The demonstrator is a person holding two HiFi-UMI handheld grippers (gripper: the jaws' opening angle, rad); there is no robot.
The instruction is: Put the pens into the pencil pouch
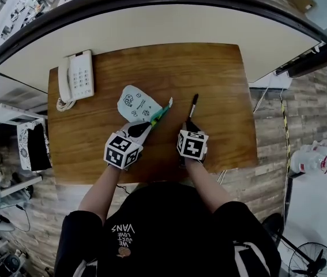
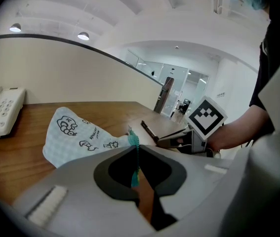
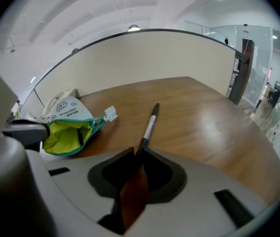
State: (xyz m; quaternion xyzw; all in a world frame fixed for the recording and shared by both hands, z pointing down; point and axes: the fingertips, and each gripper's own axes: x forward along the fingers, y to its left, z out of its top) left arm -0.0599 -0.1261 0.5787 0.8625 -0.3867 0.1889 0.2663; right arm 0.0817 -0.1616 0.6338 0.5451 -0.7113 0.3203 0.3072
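A white pencil pouch (image 1: 135,104) with black cartoon prints lies mid-table, its teal zipper mouth gaping and the yellow-green lining (image 3: 70,130) showing. My left gripper (image 1: 146,127) is shut on the pouch's teal zipper edge (image 2: 135,142) and holds the mouth up. A black pen (image 1: 192,107) with a pale band lies on the wood to the pouch's right, pointing away from me. My right gripper (image 1: 188,126) is at the pen's near end, its jaws closed against the pen (image 3: 149,125). The two grippers are side by side, a short gap apart.
A white desk phone (image 1: 76,77) sits at the far left corner of the wooden table (image 1: 209,68). A curved pale partition runs behind the table's far edge. Bare wood lies to the right of the pen and beyond the pouch.
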